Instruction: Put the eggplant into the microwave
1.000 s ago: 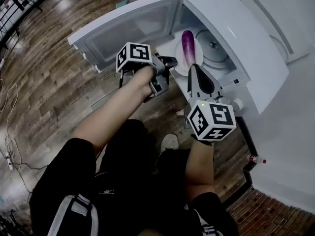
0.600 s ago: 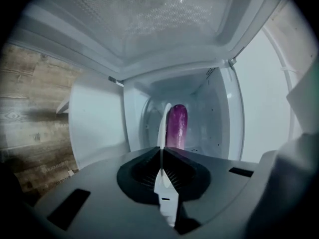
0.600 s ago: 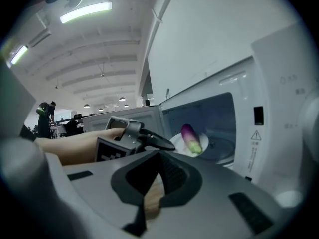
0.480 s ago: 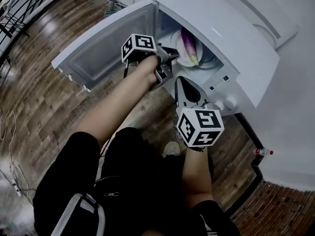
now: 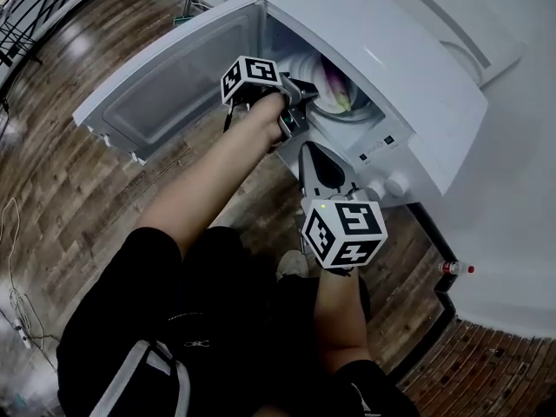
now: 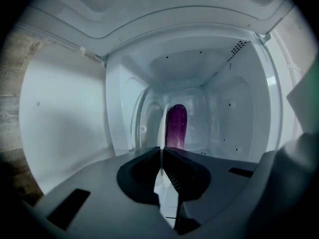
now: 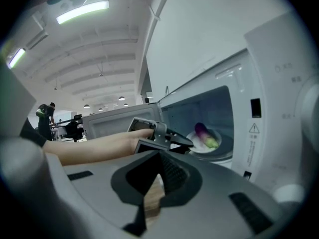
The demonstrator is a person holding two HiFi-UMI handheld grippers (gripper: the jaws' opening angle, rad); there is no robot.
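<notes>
The purple eggplant (image 5: pixel 334 80) lies on a white plate (image 5: pixel 327 109) inside the open white microwave (image 5: pixel 408 68); the oven's top hides part of it in the head view. My left gripper (image 5: pixel 311 91) is at the mouth of the cavity, shut and empty. In the left gripper view its tips (image 6: pixel 160 149) meet in front of the eggplant (image 6: pixel 176 126). My right gripper (image 5: pixel 307 150) is shut and empty, just outside and below the opening, near the control panel. From the right gripper view (image 7: pixel 159 154) I see the eggplant (image 7: pixel 204 131) on its plate (image 7: pixel 198 144) beyond the left gripper (image 7: pixel 185 142).
The microwave door (image 5: pixel 165 81) stands swung wide to the left, over the wooden floor. A knob (image 5: pixel 398 183) sits on the control panel at the right. A small bottle (image 5: pixel 453 268) lies on the floor by the wall. Cables (image 5: pixel 12 233) trail at far left.
My left gripper has moved forward to the microwave opening. My right gripper has sunk a little. The eggplant has stayed on the plate.
</notes>
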